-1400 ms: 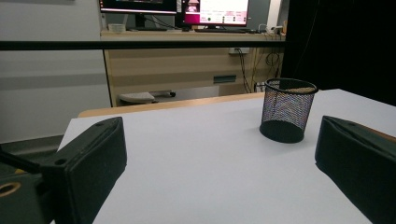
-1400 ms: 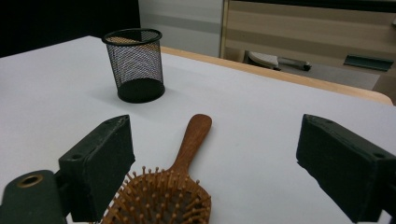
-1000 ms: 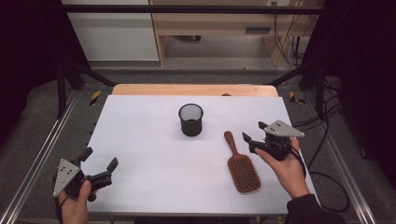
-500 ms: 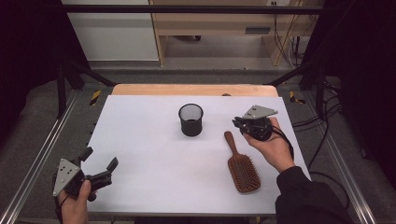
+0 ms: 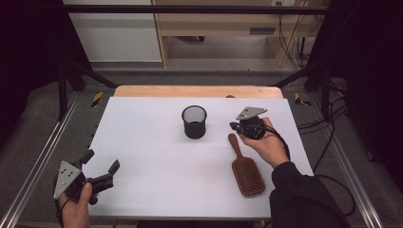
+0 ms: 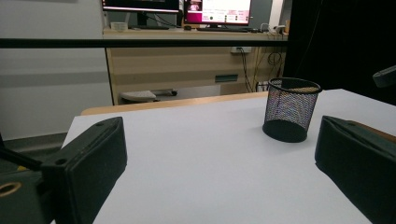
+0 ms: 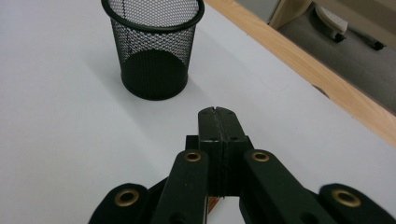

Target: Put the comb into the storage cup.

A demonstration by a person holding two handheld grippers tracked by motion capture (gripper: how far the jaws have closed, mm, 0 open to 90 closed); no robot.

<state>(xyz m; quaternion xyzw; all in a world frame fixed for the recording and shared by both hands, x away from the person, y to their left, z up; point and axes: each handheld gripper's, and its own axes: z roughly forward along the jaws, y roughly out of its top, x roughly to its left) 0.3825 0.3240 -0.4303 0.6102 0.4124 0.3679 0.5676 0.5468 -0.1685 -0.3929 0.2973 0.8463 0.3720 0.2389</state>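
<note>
The wooden hairbrush [image 5: 246, 167] lies flat on the white table [image 5: 157, 156], bristles up, to the right of the black mesh cup [image 5: 194, 121] and a little nearer the person; its handle end points toward the cup and its broad head lies farther from it. The right gripper [image 5: 234, 126] hovers just over the tip of that handle, between the brush and the cup, held in a hand whose dark sleeve comes in from the near right edge. Its jaws have just been closing and now stand pressed together with nothing between them; in the right gripper view they meet along one seam, aimed at the cup [image 7: 153, 46], with a sliver of the brush's wood under them. The left gripper [image 5: 101, 166] rests well apart from the cup, at the table's near left corner, its jaws spread wide and empty; in the left gripper view the cup [image 6: 291, 109] stands upright beyond them.
</note>
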